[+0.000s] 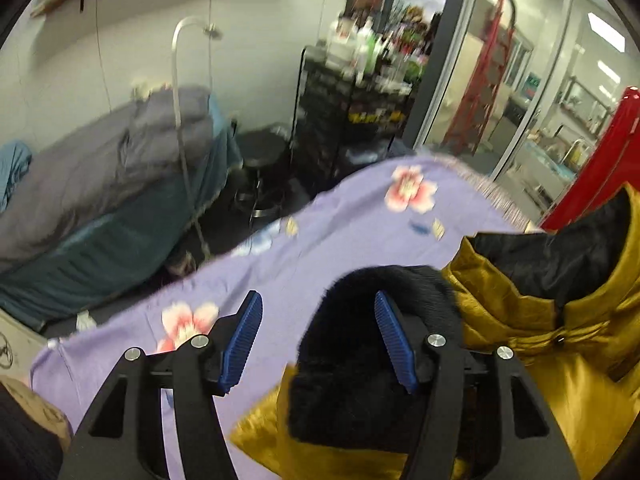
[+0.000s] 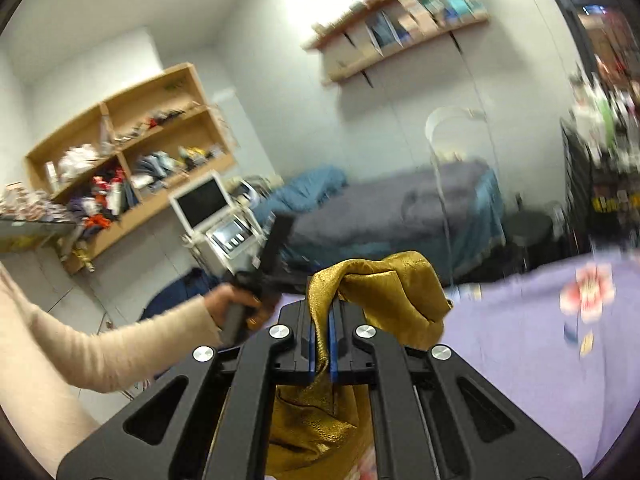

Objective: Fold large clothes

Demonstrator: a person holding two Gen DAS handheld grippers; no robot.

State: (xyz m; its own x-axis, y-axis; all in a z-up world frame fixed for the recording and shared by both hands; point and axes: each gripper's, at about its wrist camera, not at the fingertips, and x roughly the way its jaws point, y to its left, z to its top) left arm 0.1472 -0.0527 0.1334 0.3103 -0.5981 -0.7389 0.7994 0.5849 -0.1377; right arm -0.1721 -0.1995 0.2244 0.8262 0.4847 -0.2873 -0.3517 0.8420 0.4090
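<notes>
1. The left gripper [image 1: 318, 344] stands open over the jacket [image 1: 560, 380], its blue pads well apart. Nothing is pinched; the jacket's black fur trim [image 1: 360, 360] lies below and between them, and whether either pad touches it is unclear.
2. The right gripper [image 2: 320, 344] is closed tight on a fold of the jacket [image 2: 384, 292]. The gold cloth runs up between the pads and bunches above them.
3. The jacket is gold and shiny with a black lining. It lies on the sheet [image 1: 340, 232], toward the sheet's right side in the left wrist view.
4. The sheet is lilac with pink flowers and covers the work surface.
5. Beyond the sheet's far edge stands a bed [image 2: 380, 208] with a grey quilt and teal cover.
6. Left of the bed in the right wrist view stands a white monitor [image 2: 202, 202], with wooden shelves [image 2: 132, 148] above it.
7. A hand [image 2: 236, 300] in a cream sleeve holds a black handle just left of the right gripper.
8. No writing or brand is readable; the frames are blurred.
</notes>
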